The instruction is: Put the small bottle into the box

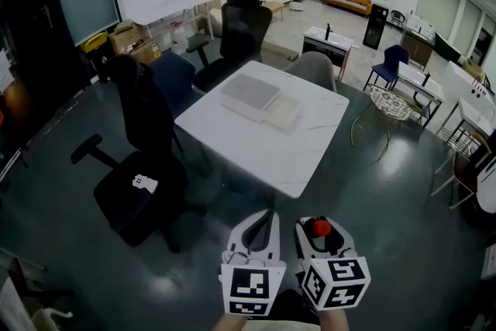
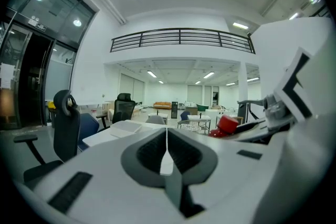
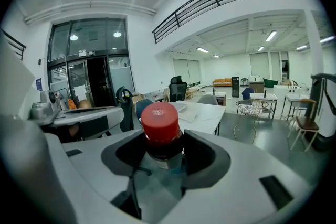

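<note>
A small bottle with a red cap (image 3: pixel 159 122) stands upright between the jaws of my right gripper (image 3: pixel 164 150), which is shut on it; the red cap (image 1: pixel 320 227) also shows in the head view at the bottom. My left gripper (image 1: pixel 259 232) is beside it, jaws pressed together and holding nothing (image 2: pixel 167 150). The red cap (image 2: pixel 227 124) shows to its right in the left gripper view. The flat white box (image 1: pixel 249 94) lies on the white square table (image 1: pixel 263 143) ahead, with a shallow clear tray (image 1: pixel 282 112) next to it. Both grippers are well short of the table.
A black office chair (image 1: pixel 139 190) with a small white object on its seat stands left of the table. Another black chair (image 1: pixel 240 31) and a grey chair (image 1: pixel 314 67) sit at the table's far side. A wire chair (image 1: pixel 387 105) is to the right. The floor is dark and glossy.
</note>
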### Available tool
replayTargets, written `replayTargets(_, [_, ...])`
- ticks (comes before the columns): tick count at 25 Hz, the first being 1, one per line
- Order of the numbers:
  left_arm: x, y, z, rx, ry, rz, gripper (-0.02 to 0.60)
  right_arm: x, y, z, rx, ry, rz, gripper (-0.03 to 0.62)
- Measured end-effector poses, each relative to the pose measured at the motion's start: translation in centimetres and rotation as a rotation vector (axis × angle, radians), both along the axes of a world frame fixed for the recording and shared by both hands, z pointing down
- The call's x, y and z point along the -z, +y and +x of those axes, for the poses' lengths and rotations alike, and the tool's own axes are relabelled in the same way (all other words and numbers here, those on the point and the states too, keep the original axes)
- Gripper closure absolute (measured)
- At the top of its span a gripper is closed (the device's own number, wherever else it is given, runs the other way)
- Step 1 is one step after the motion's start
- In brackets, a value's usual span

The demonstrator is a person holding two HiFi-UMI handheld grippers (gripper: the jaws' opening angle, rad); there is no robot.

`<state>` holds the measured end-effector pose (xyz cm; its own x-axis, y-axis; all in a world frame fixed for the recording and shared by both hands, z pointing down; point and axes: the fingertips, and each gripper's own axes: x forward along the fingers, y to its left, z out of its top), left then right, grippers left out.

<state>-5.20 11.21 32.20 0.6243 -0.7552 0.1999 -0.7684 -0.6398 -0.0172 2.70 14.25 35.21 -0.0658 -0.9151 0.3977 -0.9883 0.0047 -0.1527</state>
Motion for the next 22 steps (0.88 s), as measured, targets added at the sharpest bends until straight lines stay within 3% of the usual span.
replayTargets(14, [-1.2,-7.3,0.3,0.049,-0.012,-0.040,0.561,-1.0,-7.9,0.8,0.050,-0.005,-0.041,0.367])
replayTargets(22, [-1.3,-14.1,2.6,0.095,-0.019,-0.036,0.561,-1.4,-15.1,3.0,0.098,-0.015,-0.042,0.367])
